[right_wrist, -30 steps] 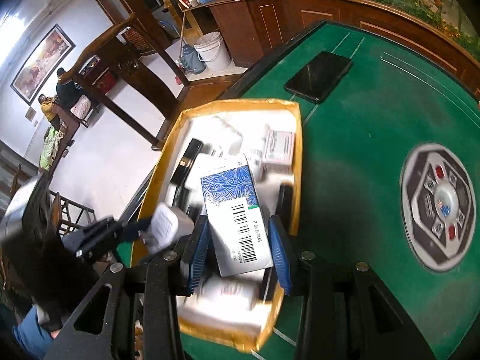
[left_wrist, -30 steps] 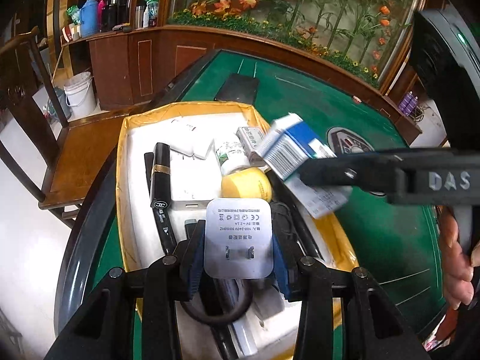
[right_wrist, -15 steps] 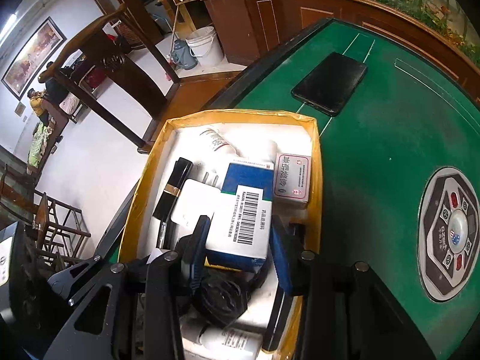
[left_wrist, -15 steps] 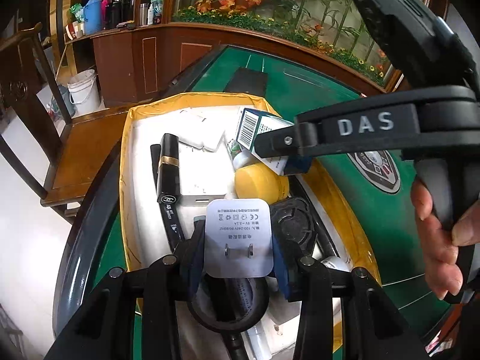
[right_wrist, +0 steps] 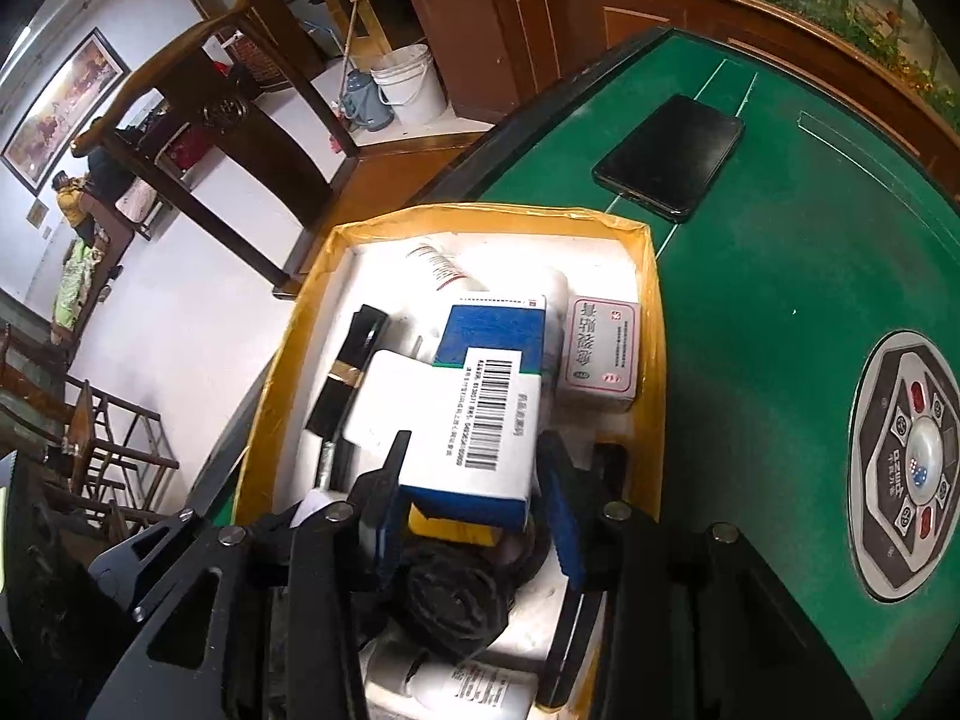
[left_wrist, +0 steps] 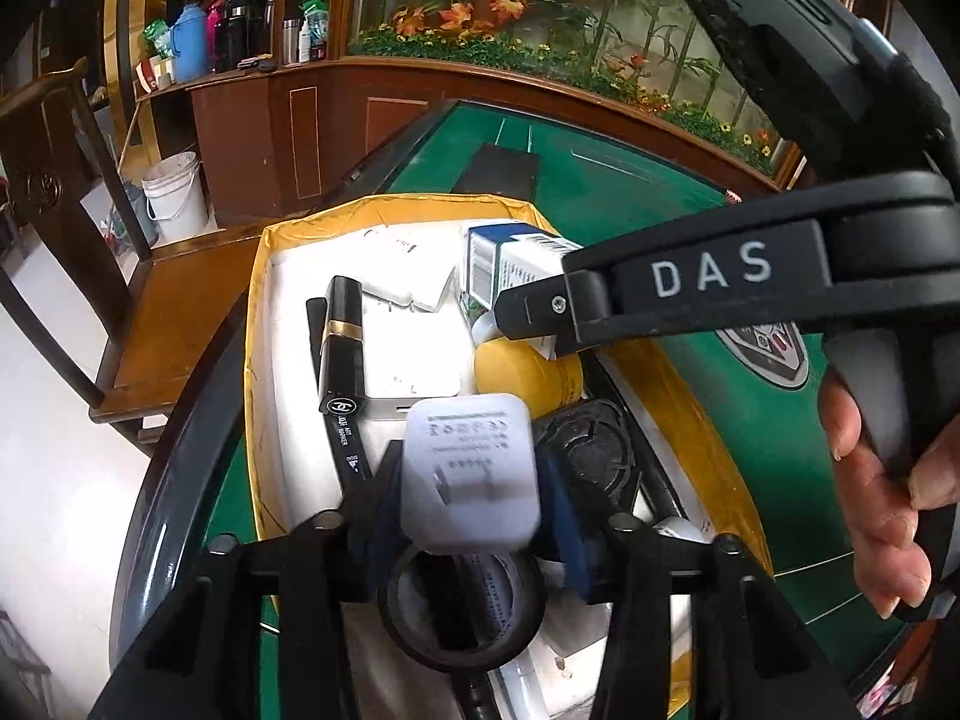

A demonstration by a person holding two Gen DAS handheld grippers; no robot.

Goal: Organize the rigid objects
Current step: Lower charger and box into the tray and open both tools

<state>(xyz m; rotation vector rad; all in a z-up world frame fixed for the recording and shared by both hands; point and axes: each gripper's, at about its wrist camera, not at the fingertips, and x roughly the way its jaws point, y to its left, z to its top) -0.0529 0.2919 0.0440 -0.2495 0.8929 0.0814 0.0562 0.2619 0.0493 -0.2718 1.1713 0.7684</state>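
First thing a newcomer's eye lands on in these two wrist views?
Probably the yellow-rimmed box at the edge of the green table, crammed with small items, with both grippers over it. The left gripper, jaws opening, has a white plug adapter between its pads; the right gripper, jaws also opening, has a blue-and-white barcoded carton between its. A black phone lies alone on the felt beyond the box.

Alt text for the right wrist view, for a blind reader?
The right gripper is opening around a blue-and-white barcoded box over a crowded yellow-rimmed tray on a green table. A black phone lies beyond the tray.
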